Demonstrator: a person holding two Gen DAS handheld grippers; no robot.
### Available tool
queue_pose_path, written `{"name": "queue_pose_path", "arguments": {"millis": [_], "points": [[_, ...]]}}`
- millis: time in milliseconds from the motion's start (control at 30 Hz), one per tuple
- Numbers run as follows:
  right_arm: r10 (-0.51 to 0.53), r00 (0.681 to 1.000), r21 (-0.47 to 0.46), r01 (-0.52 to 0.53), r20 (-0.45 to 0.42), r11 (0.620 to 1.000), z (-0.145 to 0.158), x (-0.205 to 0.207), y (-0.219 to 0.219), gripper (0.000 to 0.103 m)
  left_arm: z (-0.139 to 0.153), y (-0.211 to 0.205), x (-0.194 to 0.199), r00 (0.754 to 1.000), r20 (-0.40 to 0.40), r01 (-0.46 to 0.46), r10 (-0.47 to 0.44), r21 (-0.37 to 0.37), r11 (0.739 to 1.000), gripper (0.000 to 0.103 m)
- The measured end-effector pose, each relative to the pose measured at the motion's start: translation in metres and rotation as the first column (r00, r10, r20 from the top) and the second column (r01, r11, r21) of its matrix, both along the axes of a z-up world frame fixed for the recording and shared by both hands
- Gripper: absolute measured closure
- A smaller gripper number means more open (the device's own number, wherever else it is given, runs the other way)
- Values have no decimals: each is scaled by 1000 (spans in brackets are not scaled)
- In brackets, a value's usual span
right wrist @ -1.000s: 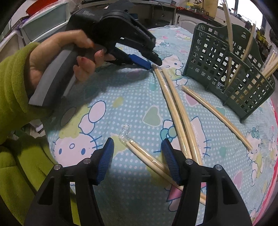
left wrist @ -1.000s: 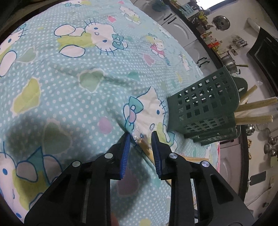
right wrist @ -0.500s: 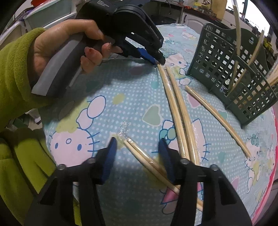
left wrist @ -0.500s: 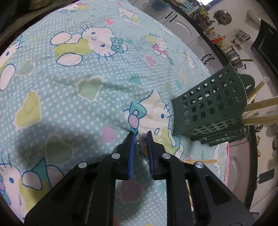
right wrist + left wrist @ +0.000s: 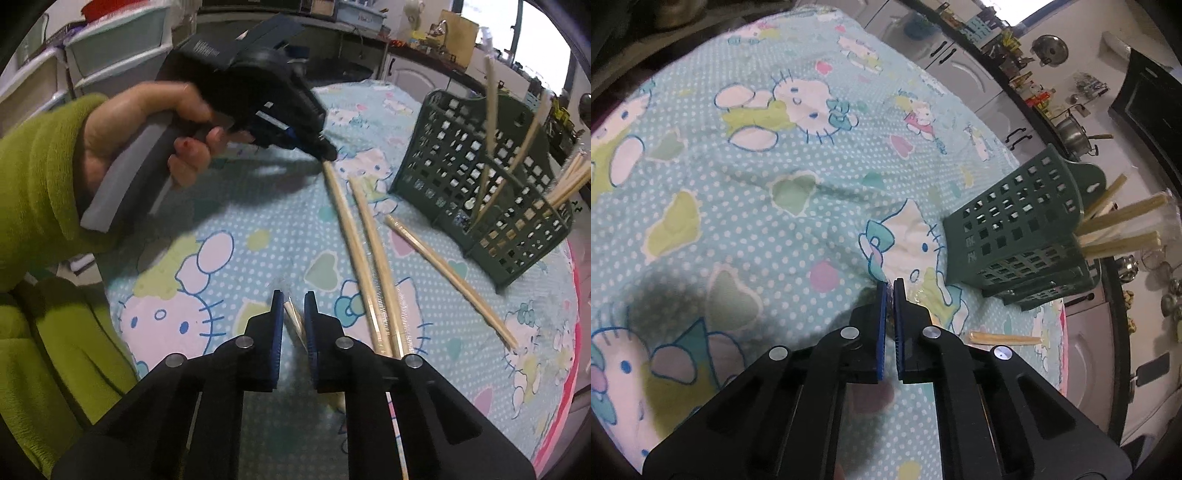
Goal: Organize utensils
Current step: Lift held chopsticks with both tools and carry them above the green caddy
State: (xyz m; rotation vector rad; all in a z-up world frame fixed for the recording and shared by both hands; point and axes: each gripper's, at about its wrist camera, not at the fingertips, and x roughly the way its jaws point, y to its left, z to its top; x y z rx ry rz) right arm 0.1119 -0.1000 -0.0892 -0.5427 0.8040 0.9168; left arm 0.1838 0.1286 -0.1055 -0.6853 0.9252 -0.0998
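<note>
Chopsticks (image 5: 1003,337): in left view, one wrapped pair lies on tabletop (image 5: 746,206) near green basket (image 5: 1019,236), more standing inside it. Your left claw (image 5: 889,286) pinched nearly closed; what it grips, cannot tell.

Right view: your right claw (image 5: 293,299) closed on wrapped pair (image 5: 293,319). Your left claw (image 5: 327,153) tip clamps end of long pair (image 5: 351,243); others lie beside basket (image 5: 480,181).

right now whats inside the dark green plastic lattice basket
The dark green plastic lattice basket holds several pale wooden chopsticks standing tilted, some in clear wrappers, their tops poking out of separate compartments. Their lower ends and the basket floor are mostly hidden behind the lattice walls.
</note>
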Motion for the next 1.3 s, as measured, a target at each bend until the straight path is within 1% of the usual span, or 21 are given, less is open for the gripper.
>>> {"name": "queue_pose_path", "arguments": {"millis": [100,267,500,767,1000,1300], "points": [[-28,1000,41,27,13,999,12,1,-12,93,7,4,-7,1000,25,-9,10,-13,1000,101],[-92,995,96,89,36,991,32,15,-33,94,25,6,-20,997,74,-17,18,-11,1000,101],[-189,980,171,176,60,969,55,23,-59,96,56,3,-33,987,161,-7,8,-7,1000,101],[-282,956,264,252,80,931,74,29,-79,98,87,-16,-42,970,241,36,-35,0,999,102],[-340,935,346,286,105,894,93,31,-93,99,108,-36,-44,953,293,81,-80,11,997,102],[-398,911,407,325,108,854,109,33,-110,99,128,-63,-41,930,337,144,-145,29,989,102]]}}
